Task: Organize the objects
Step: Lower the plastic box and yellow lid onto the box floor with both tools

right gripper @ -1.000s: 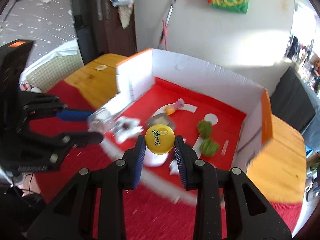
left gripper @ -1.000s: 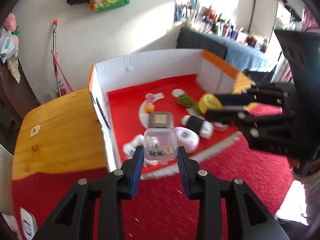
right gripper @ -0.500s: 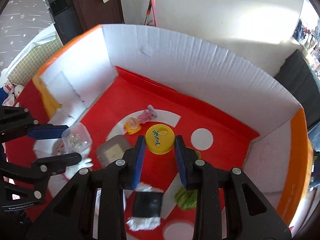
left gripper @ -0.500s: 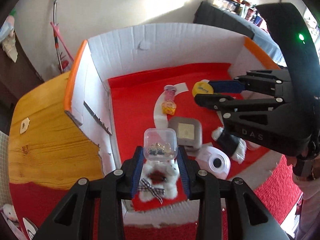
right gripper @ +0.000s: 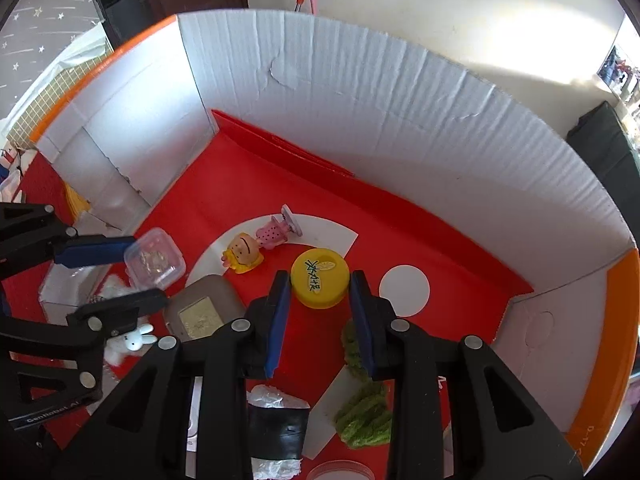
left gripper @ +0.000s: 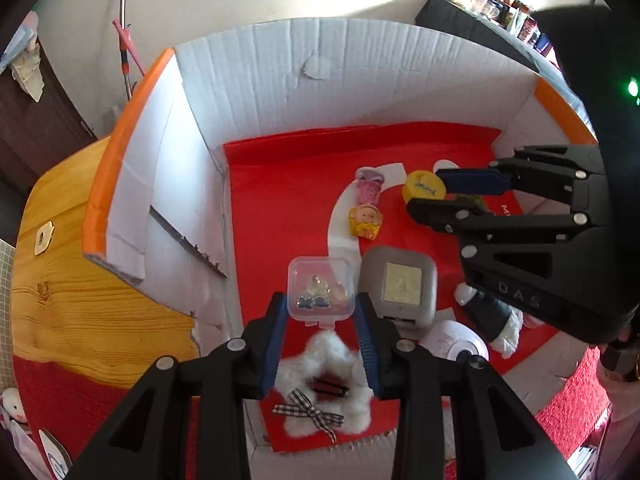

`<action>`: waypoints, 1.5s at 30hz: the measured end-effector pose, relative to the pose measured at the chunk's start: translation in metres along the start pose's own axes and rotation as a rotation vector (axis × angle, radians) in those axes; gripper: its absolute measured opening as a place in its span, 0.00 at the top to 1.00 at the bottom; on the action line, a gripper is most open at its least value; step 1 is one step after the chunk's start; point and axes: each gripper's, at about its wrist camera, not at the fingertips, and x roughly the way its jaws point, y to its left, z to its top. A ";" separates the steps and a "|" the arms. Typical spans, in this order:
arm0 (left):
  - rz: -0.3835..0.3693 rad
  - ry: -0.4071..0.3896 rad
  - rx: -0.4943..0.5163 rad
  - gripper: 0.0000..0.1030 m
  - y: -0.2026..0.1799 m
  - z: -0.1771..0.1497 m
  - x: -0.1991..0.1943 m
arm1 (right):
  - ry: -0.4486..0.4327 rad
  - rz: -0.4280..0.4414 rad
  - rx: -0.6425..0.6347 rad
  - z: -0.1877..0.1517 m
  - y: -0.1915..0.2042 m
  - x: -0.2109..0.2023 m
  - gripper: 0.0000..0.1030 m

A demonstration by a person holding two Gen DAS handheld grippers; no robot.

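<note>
We have the clear box (left gripper: 320, 290) clamped in the left gripper (left gripper: 322, 322) and the yellow cap (right gripper: 319, 277) pinched in the right gripper (right gripper: 320, 312), both over the red floor of the carton (right gripper: 360, 92). We judge this the placing step: next, lower each to a bare patch near the grey case (left gripper: 400, 284) and let go

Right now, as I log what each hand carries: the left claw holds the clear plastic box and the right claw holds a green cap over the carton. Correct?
Not quite: the cap in the right claw is yellow, as the right wrist view shows. The left claw does hold the clear plastic box, both over the carton.
</note>
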 end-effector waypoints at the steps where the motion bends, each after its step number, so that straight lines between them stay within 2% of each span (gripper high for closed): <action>1: 0.001 0.002 -0.004 0.65 0.001 0.000 0.000 | 0.003 -0.003 0.001 0.000 -0.001 0.001 0.72; 8: 0.001 0.028 -0.031 0.65 0.008 -0.001 0.008 | 0.014 0.004 -0.003 -0.007 -0.002 0.001 0.72; 16: 0.028 0.021 -0.032 0.65 0.008 -0.002 0.008 | 0.038 -0.005 -0.040 -0.015 0.003 0.000 0.72; 31: 0.074 0.020 -0.013 0.65 -0.006 -0.007 0.007 | 0.054 0.013 -0.016 -0.035 -0.002 -0.009 0.72; 32: 0.078 0.022 -0.010 0.65 -0.009 0.002 0.008 | 0.055 0.013 -0.015 -0.036 -0.002 -0.010 0.72; 45: 0.078 0.023 -0.019 0.62 -0.018 0.002 0.006 | 0.067 0.018 -0.002 -0.057 -0.004 -0.023 0.71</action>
